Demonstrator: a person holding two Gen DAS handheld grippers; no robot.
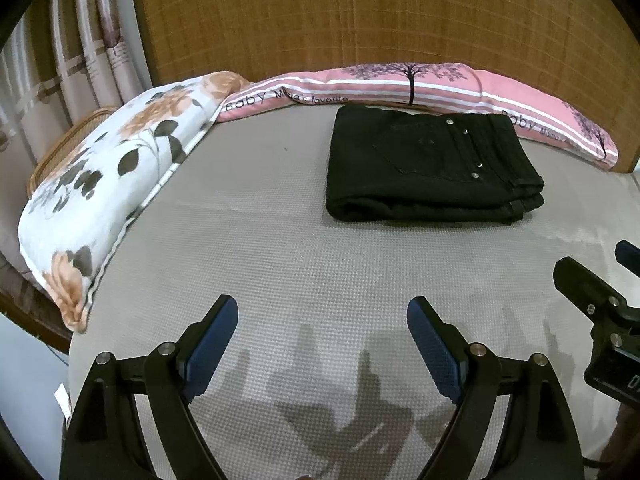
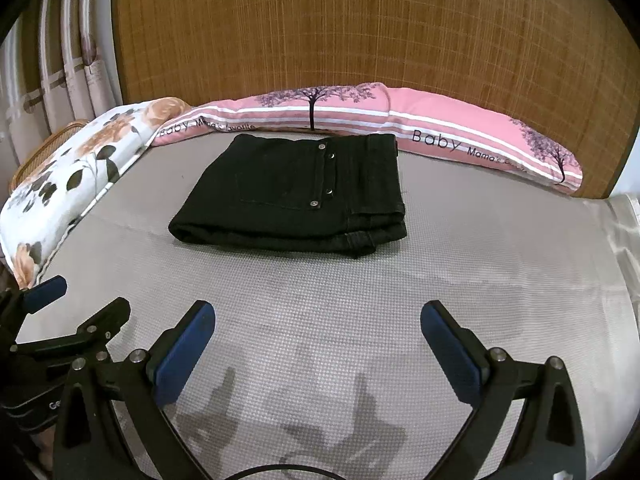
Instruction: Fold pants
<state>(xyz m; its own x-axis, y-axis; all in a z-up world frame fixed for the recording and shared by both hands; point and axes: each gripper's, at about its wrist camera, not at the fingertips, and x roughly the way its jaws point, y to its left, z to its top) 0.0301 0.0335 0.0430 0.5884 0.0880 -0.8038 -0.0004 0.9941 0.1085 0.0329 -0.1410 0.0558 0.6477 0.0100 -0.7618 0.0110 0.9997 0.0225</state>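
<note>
**Folded black pants lie beyond both spread grippers**

The black pants (image 1: 434, 164) sit folded into a compact stack on the grey mattress cover (image 1: 280, 248), a back pocket and four metal rivets facing up, their far edge close to the pink bolster pillow (image 1: 400, 84). The left gripper (image 1: 322, 312) hovers over bare mattress well short of them, jaws spread wide with nothing between; the pants lie ahead and to its right. The right gripper (image 2: 318, 316) is likewise spread wide and empty, with the pants (image 2: 296, 196) ahead and slightly to its left.

The left wrist view shows more of the floral pillow (image 1: 108, 184), a wicker edge behind it, and the right gripper's fingers entering at the right border. The right wrist view shows the whole pink pillow (image 2: 440, 136) with its "Baby Mama's" lettering, a shiny strip at the mattress's right edge, and the left gripper (image 2: 72, 304) at the lower left.
</note>
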